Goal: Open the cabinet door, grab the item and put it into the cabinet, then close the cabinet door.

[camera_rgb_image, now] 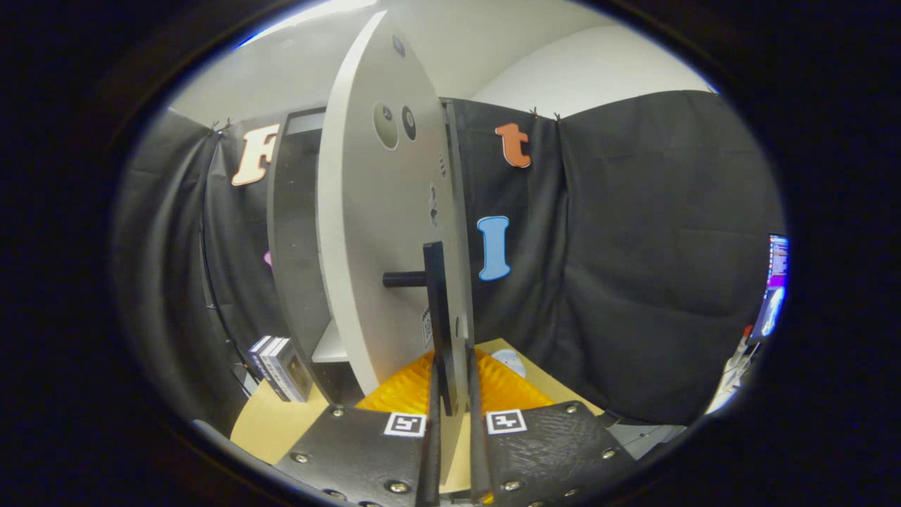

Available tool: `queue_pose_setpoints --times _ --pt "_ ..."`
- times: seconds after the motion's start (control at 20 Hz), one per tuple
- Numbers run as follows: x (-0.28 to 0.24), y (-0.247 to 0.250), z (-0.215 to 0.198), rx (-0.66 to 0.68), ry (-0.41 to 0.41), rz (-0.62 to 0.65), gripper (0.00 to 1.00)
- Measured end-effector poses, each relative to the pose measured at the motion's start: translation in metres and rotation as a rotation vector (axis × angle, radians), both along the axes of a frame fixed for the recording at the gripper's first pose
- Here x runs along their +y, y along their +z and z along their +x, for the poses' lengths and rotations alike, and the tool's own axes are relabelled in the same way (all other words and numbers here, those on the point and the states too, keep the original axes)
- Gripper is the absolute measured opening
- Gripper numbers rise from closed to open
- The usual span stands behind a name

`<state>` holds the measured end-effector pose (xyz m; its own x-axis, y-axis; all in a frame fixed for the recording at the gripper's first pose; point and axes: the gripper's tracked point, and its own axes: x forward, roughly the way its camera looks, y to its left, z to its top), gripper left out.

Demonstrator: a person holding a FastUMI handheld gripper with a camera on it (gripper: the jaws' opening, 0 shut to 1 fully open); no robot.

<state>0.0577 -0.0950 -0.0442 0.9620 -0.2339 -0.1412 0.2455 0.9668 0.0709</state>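
The white cabinet door [373,232] stands swung out toward me, nearly edge-on. Its black handle [438,296] sticks out on a short post, and the handle's upright bar runs down between my two fingers. My gripper [452,412] is shut on that handle, with both fingers [431,436] pressed close on either side of the bar. Behind the door the dark cabinet [295,232] is open, and a pale shelf [329,348] shows low inside. A small grey box [281,367] stands on the table to the left of the cabinet.
An orange ribbed mat [405,387] lies on the tan tabletop [271,422] under the door, just beyond my fingers. A lit screen [774,289] stands far to the right, past the black cloth wall.
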Motion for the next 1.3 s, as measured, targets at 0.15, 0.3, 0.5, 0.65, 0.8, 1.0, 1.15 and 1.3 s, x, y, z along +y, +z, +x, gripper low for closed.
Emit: queue_pose_setpoints --times 0.15,0.3,0.5,0.65,0.8,1.0,1.15,1.3 --pt "-0.014 -0.001 -0.002 -0.003 -0.004 0.011 0.17" --pt "-0.034 -0.004 -0.008 0.001 -0.013 -0.003 0.17" --pt "-0.059 0.0 -0.017 -0.015 0.003 0.039 0.13" --pt "-0.082 0.0 -0.019 -0.025 -0.001 0.034 0.1" --pt "-0.095 0.002 -0.018 -0.022 0.007 0.04 0.1" --pt "-0.112 0.0 -0.016 -0.019 0.032 0.045 0.1" --pt "-0.121 -0.001 -0.013 -0.018 0.073 0.062 0.1" --pt "-0.138 -0.003 -0.014 -0.015 0.058 0.071 0.1"
